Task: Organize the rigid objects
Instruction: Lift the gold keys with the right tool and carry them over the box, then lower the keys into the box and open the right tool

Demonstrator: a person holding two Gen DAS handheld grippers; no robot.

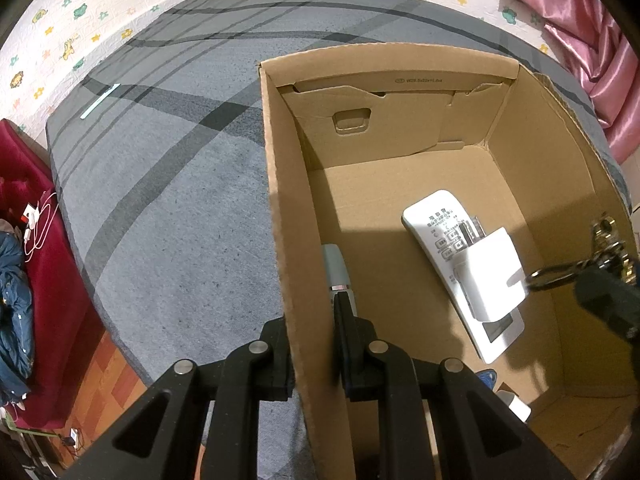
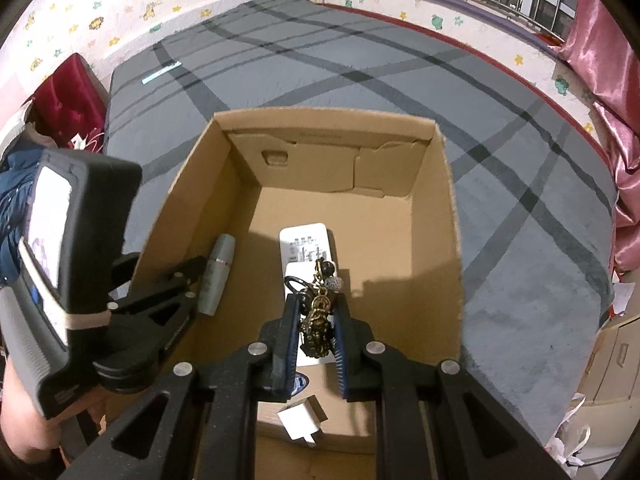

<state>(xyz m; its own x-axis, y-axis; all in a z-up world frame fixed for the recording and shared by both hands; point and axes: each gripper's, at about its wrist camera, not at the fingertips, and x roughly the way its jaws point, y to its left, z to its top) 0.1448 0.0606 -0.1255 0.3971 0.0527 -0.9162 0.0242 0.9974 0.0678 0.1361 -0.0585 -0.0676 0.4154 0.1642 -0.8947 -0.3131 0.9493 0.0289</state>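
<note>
An open cardboard box [image 1: 280, 184] [image 2: 452, 208] stands on a grey striped bed. Inside lie a white remote control [image 1: 436, 224] [image 2: 306, 242], a white holder [image 1: 494, 276] on top of it, and a grey tube [image 1: 336, 266] [image 2: 218, 276] along the left wall. My left gripper [image 1: 312, 320] is shut on the box's left wall, one finger outside and one inside. My right gripper [image 2: 316, 320] is shut on a brass keychain charm [image 2: 318, 326] [image 1: 608, 240] with a black ring [image 1: 540, 278], held above the box.
A red sofa [image 1: 60, 280] with a blue jacket and a charger cable lies to the left. Pink curtains [image 2: 616, 128] hang at the right. A white plug [image 2: 302, 420] and a blue-printed item lie at the box's near end. Cardboard boxes [image 2: 616, 364] stand at the right.
</note>
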